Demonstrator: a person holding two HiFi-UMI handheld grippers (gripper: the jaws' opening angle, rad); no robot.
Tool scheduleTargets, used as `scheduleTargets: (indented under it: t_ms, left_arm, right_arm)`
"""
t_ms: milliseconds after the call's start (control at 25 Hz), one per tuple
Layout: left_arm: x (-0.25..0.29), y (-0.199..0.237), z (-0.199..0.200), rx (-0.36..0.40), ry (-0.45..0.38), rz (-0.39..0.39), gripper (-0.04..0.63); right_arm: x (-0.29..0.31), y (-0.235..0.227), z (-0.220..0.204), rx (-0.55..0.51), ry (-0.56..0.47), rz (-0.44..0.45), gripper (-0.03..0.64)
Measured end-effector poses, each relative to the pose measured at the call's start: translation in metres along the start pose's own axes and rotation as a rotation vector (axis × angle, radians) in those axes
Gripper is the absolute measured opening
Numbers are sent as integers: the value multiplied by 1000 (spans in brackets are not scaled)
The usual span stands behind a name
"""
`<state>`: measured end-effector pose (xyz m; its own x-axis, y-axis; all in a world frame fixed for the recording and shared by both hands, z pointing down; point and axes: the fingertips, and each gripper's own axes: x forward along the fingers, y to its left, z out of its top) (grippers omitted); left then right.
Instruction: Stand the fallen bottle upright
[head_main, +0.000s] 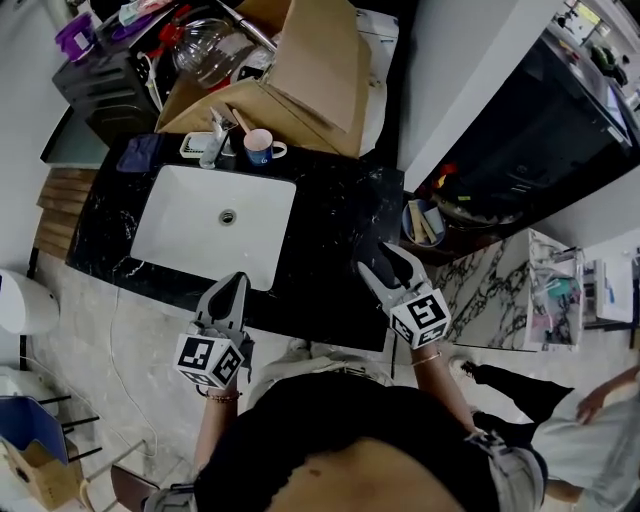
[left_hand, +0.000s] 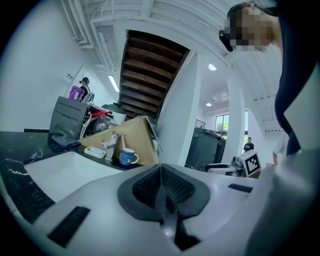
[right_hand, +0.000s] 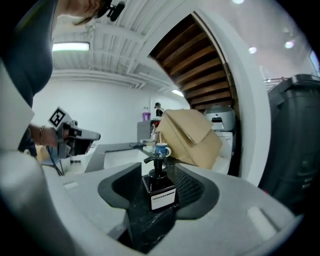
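Observation:
A black square pump bottle (right_hand: 159, 189) with a white label stands upright on the black marble counter (right_hand: 147, 225). It shows only in the right gripper view, between the fingertips of my right gripper (right_hand: 158, 171). That gripper is open: there is a gap beside the left pad, and neither pad presses the bottle. In the head view my right gripper (head_main: 378, 262) hovers over the counter (head_main: 320, 250) right of the sink, and the dark bottle cannot be made out there. My left gripper (head_main: 232, 285) hangs at the counter's front edge by the sink. Its pads (left_hand: 161, 172) are shut together with nothing held.
A white sink (head_main: 215, 215) is set into the counter. Behind it stand a faucet (head_main: 215, 140), a blue mug (head_main: 260, 147), a cardboard box (head_main: 300, 70) and a dish rack (head_main: 110, 70). A bin (head_main: 425, 222) sits right of the counter. A second person (head_main: 590, 430) stands at the lower right.

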<state>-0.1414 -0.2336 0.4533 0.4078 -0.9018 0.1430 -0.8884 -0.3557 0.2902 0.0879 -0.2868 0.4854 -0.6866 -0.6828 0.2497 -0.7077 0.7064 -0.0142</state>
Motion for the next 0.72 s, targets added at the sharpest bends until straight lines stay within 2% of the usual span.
scheduleTargets:
  t_ms: [80,200,320,560,720]
  left_arm:
    - [4,-5,0,9,2,-18,8]
    - [8,-10,0,45,9,-34,8]
    - [10,-18,-3,66,18,-55,8]
    - [13,-32,-7,85,18,-81,8]
    - [10,-35,-6,105,11,-71,8]
  right_arm:
    - [-15,0,5,44,-63,-48,184]
    - [-30,7,10,40,-122,-91,88]
    - [-42,13,15,34,-163,-121,24]
    - [-63,17,20,76,-212,-164,6]
    - [-71,17,16,80,-202,-190,6]
